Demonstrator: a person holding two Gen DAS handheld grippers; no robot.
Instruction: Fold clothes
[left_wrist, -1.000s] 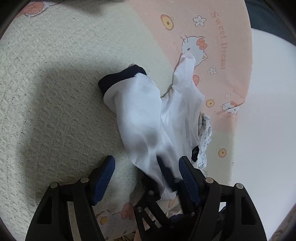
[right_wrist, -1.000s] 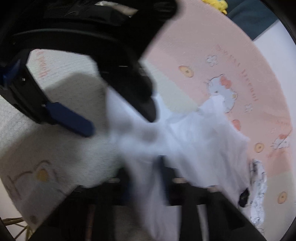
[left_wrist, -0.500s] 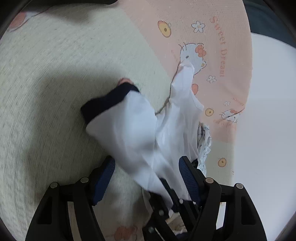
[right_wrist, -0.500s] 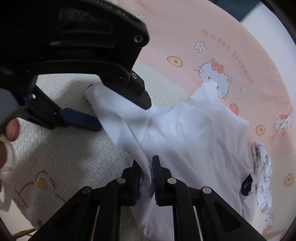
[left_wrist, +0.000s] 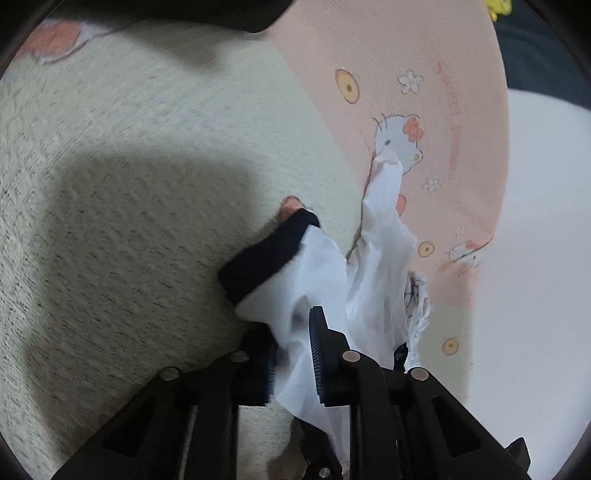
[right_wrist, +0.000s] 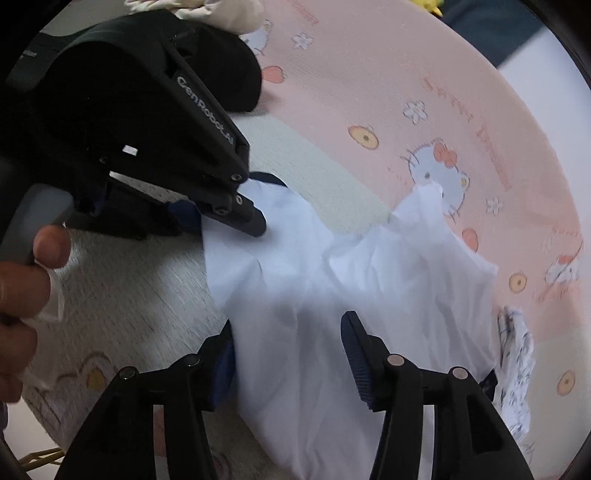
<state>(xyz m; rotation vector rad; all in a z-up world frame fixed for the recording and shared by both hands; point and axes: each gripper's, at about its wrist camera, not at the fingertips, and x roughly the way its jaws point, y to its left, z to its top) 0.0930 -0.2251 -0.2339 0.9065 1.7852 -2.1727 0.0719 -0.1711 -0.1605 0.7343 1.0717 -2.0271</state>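
A crumpled white shirt (left_wrist: 380, 266) (right_wrist: 369, 277) with a dark navy sleeve cuff (left_wrist: 266, 254) lies on the blanket. My left gripper (left_wrist: 293, 363) is shut on a fold of the white cloth just below that cuff. In the right wrist view the left gripper (right_wrist: 236, 218) comes in from the upper left, pinching the shirt's sleeve edge. My right gripper (right_wrist: 290, 354) is over the shirt's near part, and its jaws are opening. The cloth lies between its blue pads (right_wrist: 356, 354), which do not press on it. A printed patch (right_wrist: 517, 354) shows at the shirt's right edge.
The shirt lies on a pink and pale green blanket (left_wrist: 147, 184) (right_wrist: 369, 92) printed with cartoon cats and flowers. A white surface (left_wrist: 535, 258) lies beyond its right edge. A person's hand (right_wrist: 22, 280) holds the left gripper's handle. Pale cloth (right_wrist: 221, 11) lies at the top.
The left jaws, wide apart before, have closed on the white cloth by the cuff. The right jaws, pinched on the shirt half a second ago, have let go and spread.
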